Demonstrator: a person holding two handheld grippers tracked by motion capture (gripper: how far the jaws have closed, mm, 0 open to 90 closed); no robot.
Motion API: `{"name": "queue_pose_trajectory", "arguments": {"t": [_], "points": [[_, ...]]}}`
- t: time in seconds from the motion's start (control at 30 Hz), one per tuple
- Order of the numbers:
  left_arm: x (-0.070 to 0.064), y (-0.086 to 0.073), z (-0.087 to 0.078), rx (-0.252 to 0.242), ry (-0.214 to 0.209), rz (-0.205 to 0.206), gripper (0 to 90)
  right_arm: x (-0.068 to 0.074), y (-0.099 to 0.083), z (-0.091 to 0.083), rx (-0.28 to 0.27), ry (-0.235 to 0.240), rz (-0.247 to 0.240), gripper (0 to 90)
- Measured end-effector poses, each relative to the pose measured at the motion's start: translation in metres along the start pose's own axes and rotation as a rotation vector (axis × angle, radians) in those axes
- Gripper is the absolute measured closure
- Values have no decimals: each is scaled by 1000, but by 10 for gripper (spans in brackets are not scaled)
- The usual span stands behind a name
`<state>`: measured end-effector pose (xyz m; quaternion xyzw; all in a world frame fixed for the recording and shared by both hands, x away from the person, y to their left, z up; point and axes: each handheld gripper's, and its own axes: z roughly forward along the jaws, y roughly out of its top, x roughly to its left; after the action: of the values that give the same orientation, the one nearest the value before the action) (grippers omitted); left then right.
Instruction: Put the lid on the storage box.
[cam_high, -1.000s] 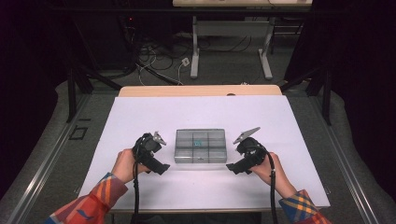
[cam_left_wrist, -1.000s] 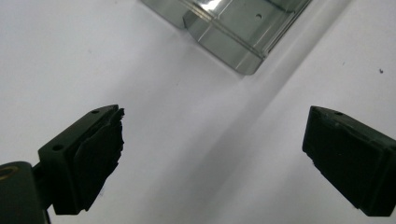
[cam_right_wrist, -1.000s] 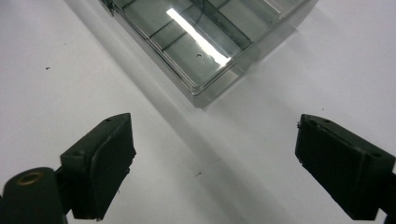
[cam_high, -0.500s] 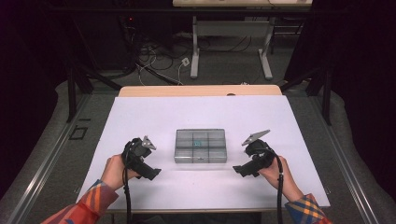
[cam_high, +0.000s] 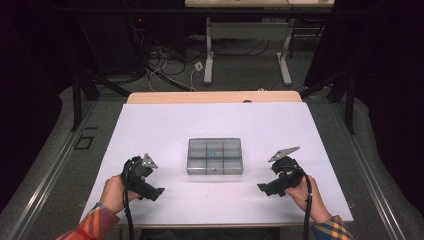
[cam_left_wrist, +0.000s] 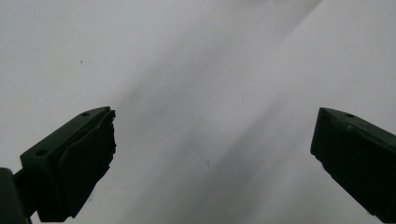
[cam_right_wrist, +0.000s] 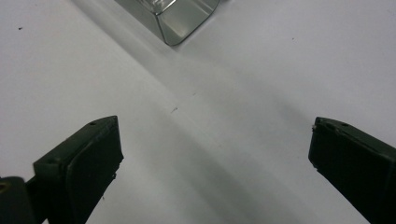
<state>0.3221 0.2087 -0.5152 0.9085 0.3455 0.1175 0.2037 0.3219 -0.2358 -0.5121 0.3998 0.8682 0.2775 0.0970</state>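
Note:
A clear plastic compartment box (cam_high: 214, 156) lies in the middle of the white table, with a small teal item (cam_high: 212, 152) in one of its middle cells. My left gripper (cam_high: 156, 192) rests low on the table to the box's left, held by a hand, jaws wide apart and empty (cam_left_wrist: 212, 154). My right gripper (cam_high: 263, 188) sits to the box's right, also open with nothing between its jaws (cam_right_wrist: 215, 158). A corner of the box (cam_right_wrist: 175, 18) shows at the top of the right gripper view.
The white table (cam_high: 165, 125) has a wooden strip (cam_high: 215, 97) along its far edge. Beyond it are table legs and cables (cam_high: 200, 65) on the floor. Plaid sleeves (cam_high: 97, 225) come in at the bottom.
Both grippers have moved outward, away from the box, and back toward the near edge of the table. The box has not moved.

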Motion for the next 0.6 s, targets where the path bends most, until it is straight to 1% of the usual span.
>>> {"name": "queue_pose_trajectory", "arguments": {"t": [0.07,0.1,0.13,0.2,0.27,0.3,0.33,0.37,0.4,0.43,0.47,0.5,0.53,0.57,0.6], "points": [[-1,-4,0,-6,4,-7,0,1,-5,0,0,1,0,24],[-1,-6,0,-3,11,-6,0,1,-7,0,0,-8,-3,24],[-1,-8,0,-3,7,-9,0,2,-9,0,-4,-2,2,24],[-3,-12,0,-11,10,-14,0,3,-14,0,0,-12,9,24],[-4,-15,1,-14,13,-13,0,2,-19,0,-1,-11,12,24],[-4,-17,1,-8,18,-13,0,2,-22,1,-3,-13,15,24],[-5,-18,2,-16,17,-15,0,3,-24,2,2,-8,25,24],[-5,-19,2,-9,21,-8,0,2,-27,3,1,-18,18,24],[-6,-21,2,-11,20,-13,0,3,-29,4,0,-4,30,24],[-7,-22,2,-13,19,-14,0,3,-31,5,8,-13,26,24],[-7,-23,2,-16,24,-9,0,3,-32,5,14,-8,37,25],[-8,-24,2,-20,19,-11,0,3,-34,5,8,-16,28,25],[-9,-25,1,-26,27,-14,0,3,-36,6,9,-12,33,25],[-9,-25,1,-26,25,-16,0,3,-37,6,10,-19,23,25],[-10,-26,1,-33,31,-9,0,4,-38,6,8,-26,22,25]]}}
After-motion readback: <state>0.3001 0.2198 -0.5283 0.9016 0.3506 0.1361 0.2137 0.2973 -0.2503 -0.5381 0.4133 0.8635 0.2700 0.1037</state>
